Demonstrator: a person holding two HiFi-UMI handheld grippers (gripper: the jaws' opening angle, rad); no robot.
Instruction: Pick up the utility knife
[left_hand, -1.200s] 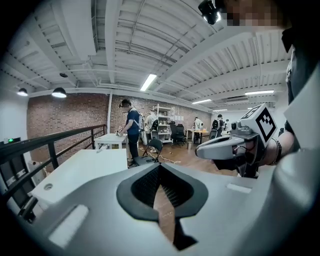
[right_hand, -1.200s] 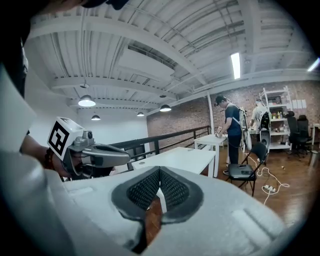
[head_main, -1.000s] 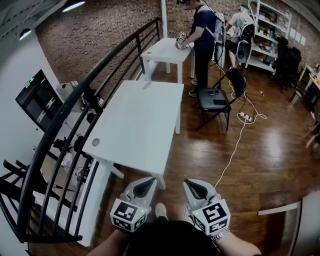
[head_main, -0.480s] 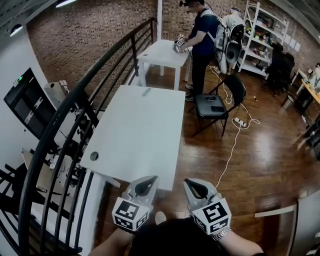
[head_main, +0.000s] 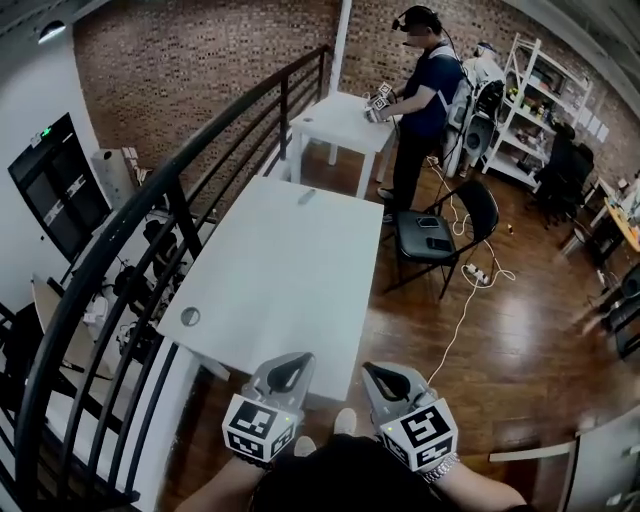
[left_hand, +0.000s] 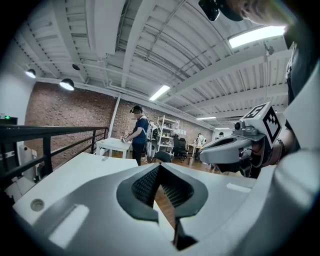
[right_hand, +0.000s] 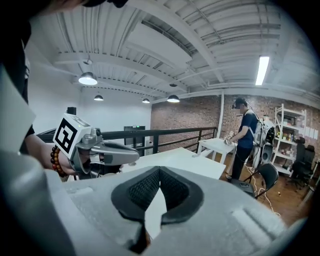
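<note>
A small grey object, likely the utility knife (head_main: 307, 197), lies at the far end of the long white table (head_main: 280, 290). It also shows as a tiny shape in the left gripper view (left_hand: 103, 158) and in the right gripper view (right_hand: 196, 155). My left gripper (head_main: 289, 371) and right gripper (head_main: 384, 377) are held side by side just short of the table's near edge, far from the knife. Both are shut with nothing between the jaws, as the left gripper view (left_hand: 160, 167) and the right gripper view (right_hand: 160, 170) show.
A black railing (head_main: 150, 210) runs along the table's left side. Right of the table stand a black folding chair (head_main: 440, 235) and a cable (head_main: 465, 300) on the wooden floor. At the back, a person (head_main: 425, 95) works at a second white table (head_main: 345, 120). Shelves (head_main: 530, 110) stand at the back right.
Both grippers have moved forward together toward the white table's near edge, staying shut. The table and the knife now look closer in the head view.
</note>
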